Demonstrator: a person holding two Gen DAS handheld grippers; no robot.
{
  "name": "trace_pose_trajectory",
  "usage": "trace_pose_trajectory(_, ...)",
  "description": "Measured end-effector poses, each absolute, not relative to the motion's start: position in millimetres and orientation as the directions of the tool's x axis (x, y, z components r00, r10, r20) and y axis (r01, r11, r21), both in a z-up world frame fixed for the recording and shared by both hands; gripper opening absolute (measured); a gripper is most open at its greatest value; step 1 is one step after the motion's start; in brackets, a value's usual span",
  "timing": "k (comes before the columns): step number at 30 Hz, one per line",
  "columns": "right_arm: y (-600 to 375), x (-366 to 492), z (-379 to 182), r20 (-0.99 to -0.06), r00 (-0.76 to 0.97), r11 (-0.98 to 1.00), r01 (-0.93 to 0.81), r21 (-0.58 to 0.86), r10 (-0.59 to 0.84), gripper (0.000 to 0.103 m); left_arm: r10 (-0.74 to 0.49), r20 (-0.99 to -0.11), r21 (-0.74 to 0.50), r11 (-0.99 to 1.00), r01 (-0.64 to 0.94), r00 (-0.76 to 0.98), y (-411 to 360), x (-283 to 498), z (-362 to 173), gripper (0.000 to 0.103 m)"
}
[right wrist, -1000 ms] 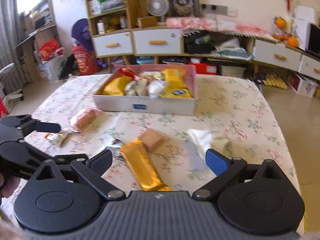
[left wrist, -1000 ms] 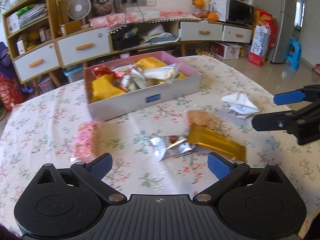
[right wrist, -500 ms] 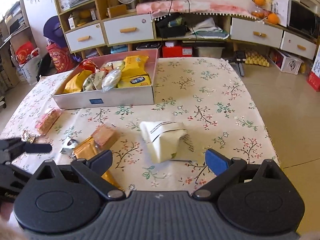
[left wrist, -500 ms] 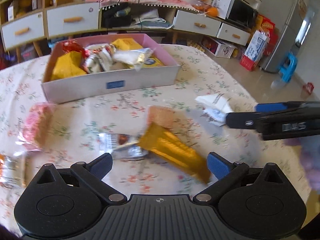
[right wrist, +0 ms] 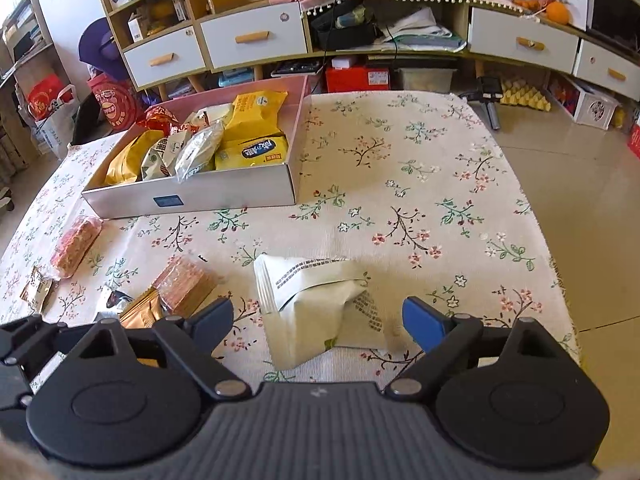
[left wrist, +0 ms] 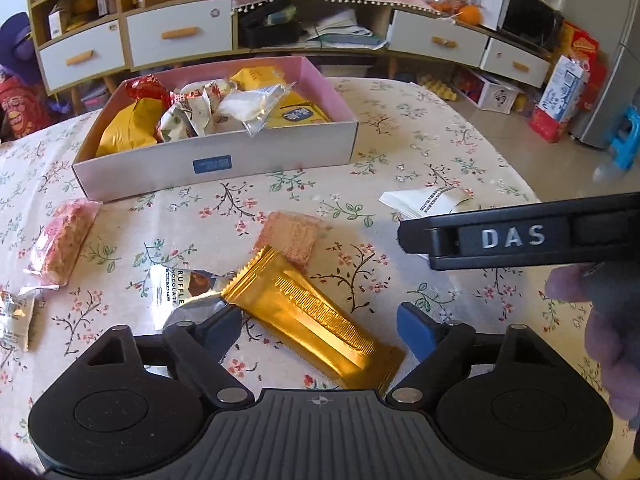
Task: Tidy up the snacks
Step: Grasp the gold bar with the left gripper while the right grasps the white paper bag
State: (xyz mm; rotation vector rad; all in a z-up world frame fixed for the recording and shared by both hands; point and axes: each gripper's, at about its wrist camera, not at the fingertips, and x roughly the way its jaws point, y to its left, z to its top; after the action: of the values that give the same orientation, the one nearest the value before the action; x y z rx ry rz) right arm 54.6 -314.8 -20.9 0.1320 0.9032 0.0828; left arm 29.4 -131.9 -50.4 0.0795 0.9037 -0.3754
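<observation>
A long gold foil packet (left wrist: 316, 316) lies flat and slantwise near the table's (right wrist: 400, 200) near edge; a silver chocolate wrapper (left wrist: 180, 292) touches its far end, as does a reddish wafer pack (left wrist: 292, 236); a white pouch (right wrist: 316, 300) lies crumpled toward the right edge; a pink-lined box (left wrist: 224, 164) full of snacks sits mid-table.

Both cameras ride low behind their claws, tilted down, close over the floral-clothed counter (left wrist: 420, 128). Both views share the pink-lined cardboard snack box (left wrist: 216, 164) (right wrist: 224, 196) and the drawer cabinets behind.
</observation>
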Motion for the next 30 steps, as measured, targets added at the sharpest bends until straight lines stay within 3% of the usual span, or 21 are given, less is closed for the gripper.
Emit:
trace_pose_trajectory(4, -311.6, 57.8, -26.9, -0.787, 0.603, 0.988, -0.012, 0.155, 0.131, 0.082, -0.272, -0.786, -0.076, 0.934, 0.349, 0.555, -133.5, 30.4, -54.2, 0.06)
trace_pose_trajectory(8, -309.3, 58.0, -28.3, -0.788, 0.605, 0.991, -0.012, 0.137, 0.116, 0.076, -0.273, -0.791, -0.077, 0.932, 0.353, 0.547, -129.1, 30.4, -54.2, 0.049)
trace_pose_trajectory(12, -309.3, 59.9, -29.9, -0.791, 0.603, 0.992, -0.006, 0.128, 0.106, 0.063, -0.291, -0.795, -0.099, 0.928, 0.359, 0.533, -121.0, 30.9, -53.6, 0.037)
trace_pose_trajectory(22, -302.8, 58.3, -25.9, -0.784, 0.613, 0.994, -0.026, 0.105, 0.099, 0.052, -0.332, -0.802, -0.139, 0.912, 0.386, 0.497, -103.2, 32.0, -49.7, 0.01)
trace_pose_trajectory(30, -303.6, 58.0, -21.1, -0.792, 0.6, 0.991, -0.009, 0.133, 0.112, 0.046, -0.353, -0.802, -0.152, 0.901, 0.407, 0.482, -92.7, 30.5, -47.5, 0.008)
